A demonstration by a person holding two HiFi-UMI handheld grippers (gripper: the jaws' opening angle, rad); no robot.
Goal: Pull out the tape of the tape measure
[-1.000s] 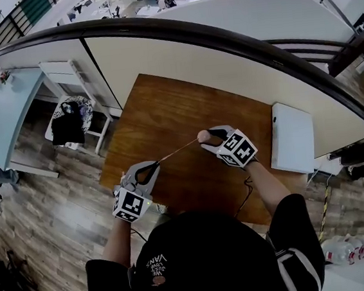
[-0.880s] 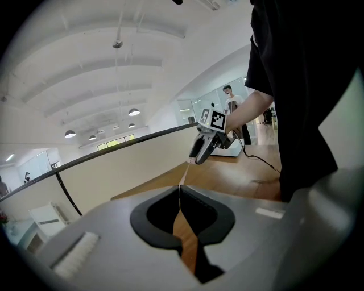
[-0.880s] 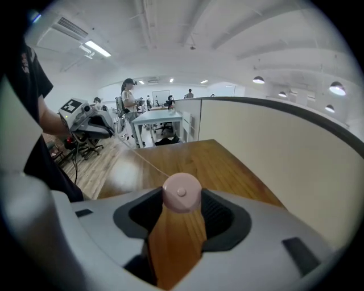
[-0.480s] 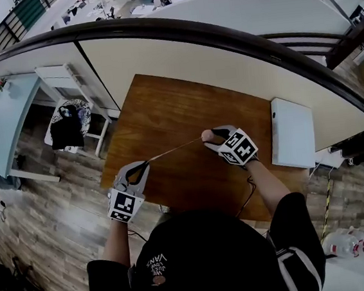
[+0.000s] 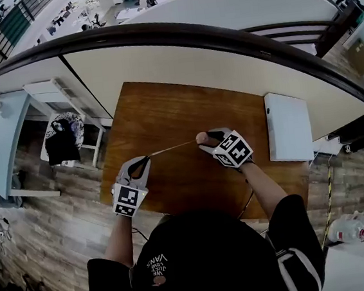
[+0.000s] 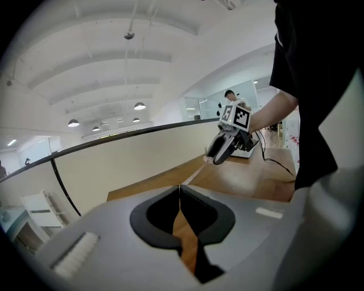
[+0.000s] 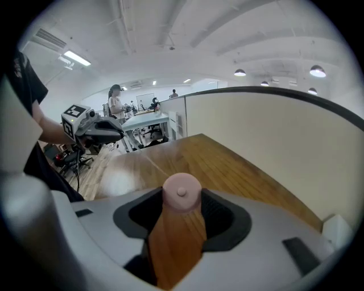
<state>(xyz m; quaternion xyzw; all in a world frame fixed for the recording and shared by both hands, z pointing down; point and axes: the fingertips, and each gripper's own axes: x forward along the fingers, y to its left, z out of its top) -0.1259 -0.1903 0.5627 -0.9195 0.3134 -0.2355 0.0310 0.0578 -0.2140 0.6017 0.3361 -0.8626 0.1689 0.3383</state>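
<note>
A small round pink tape measure (image 7: 182, 192) sits between the jaws of my right gripper (image 7: 182, 200), which are shut on its case. The head view shows that tape measure (image 5: 201, 137) over the wooden table (image 5: 165, 111). A thin pale tape (image 5: 172, 148) runs from it leftward to my left gripper (image 5: 146, 159), whose jaws are shut on the tape's end. In the left gripper view the jaws meet at the left gripper (image 6: 180, 190), and the tape (image 6: 193, 173) stretches ahead to the right gripper (image 6: 218, 154).
A white flat box (image 5: 288, 127) lies at the table's right end. A curved cream partition (image 5: 225, 59) backs the table. Left of the table stands a white chair (image 5: 61, 132) with dark clothing on it. A black cable (image 5: 247, 199) hangs off the table's near edge.
My left gripper has drawn leftward, a little farther from the right gripper, and a slightly longer stretch of tape shows between them. The right gripper stays on the tape measure.
</note>
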